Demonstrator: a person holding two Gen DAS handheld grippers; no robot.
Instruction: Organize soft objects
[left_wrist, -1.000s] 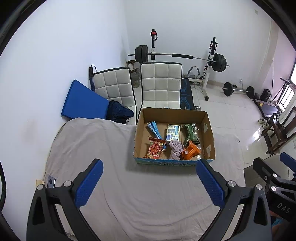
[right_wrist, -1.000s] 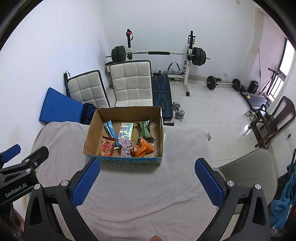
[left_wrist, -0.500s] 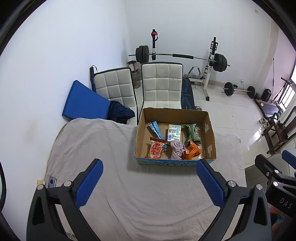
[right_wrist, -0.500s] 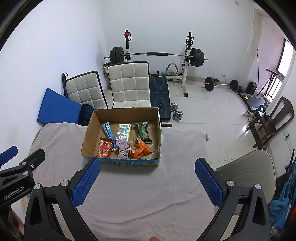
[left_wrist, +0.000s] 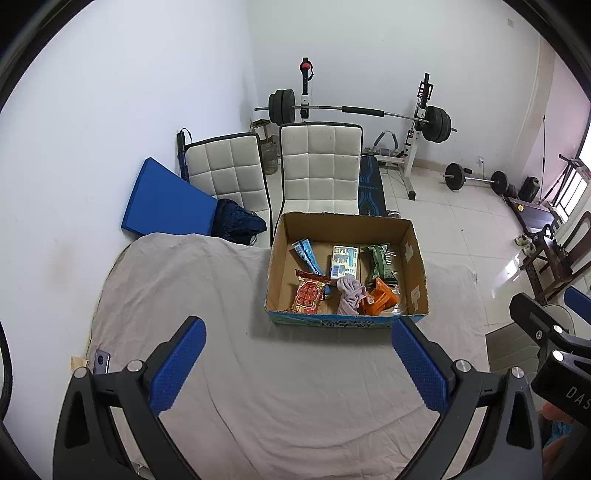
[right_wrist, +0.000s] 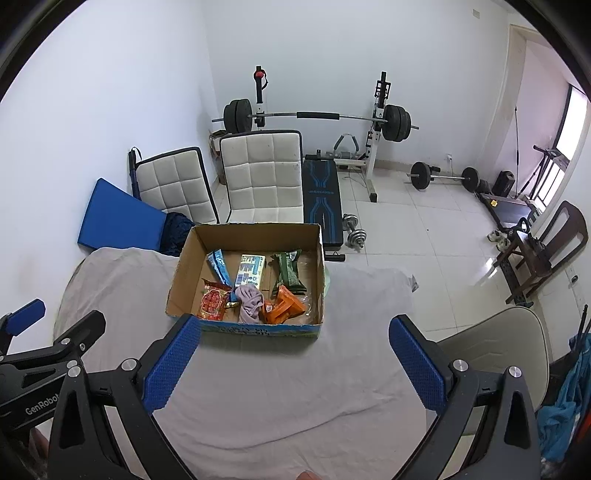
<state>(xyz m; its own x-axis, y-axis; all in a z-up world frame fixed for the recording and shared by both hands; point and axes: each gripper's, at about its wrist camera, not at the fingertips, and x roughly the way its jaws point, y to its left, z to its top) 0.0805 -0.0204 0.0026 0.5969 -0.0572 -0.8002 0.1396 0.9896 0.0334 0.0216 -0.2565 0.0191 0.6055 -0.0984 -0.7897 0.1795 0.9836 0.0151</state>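
An open cardboard box (left_wrist: 415, 258) (right_wrist: 184, 269) stands on a table under a grey cloth (left_wrist: 229, 369) (right_wrist: 280, 380). Inside lie a red snack packet (left_wrist: 308, 293) (right_wrist: 212, 302), a blue packet (left_wrist: 306, 253), a white and blue packet (left_wrist: 344, 260), a green packet (left_wrist: 378, 260), an orange packet (left_wrist: 380, 301) (right_wrist: 282, 306) and a crumpled mauve cloth (left_wrist: 349, 295) (right_wrist: 249, 301). My left gripper (left_wrist: 299, 365) is open and empty, above the cloth in front of the box. My right gripper (right_wrist: 291, 365) is open and empty too, just right of the left one.
Two white padded chairs (left_wrist: 319, 166) and a blue mat (left_wrist: 166, 203) stand behind the table. A barbell rack (left_wrist: 354, 110), a bench and dumbbells fill the far floor. A beige chair (right_wrist: 498, 339) is by the table's right edge. A phone (left_wrist: 100, 362) lies at the left edge.
Both grippers have drifted slightly, so the box sits a little lower and further left in the right view. Both stay open. Nothing in the box has moved.
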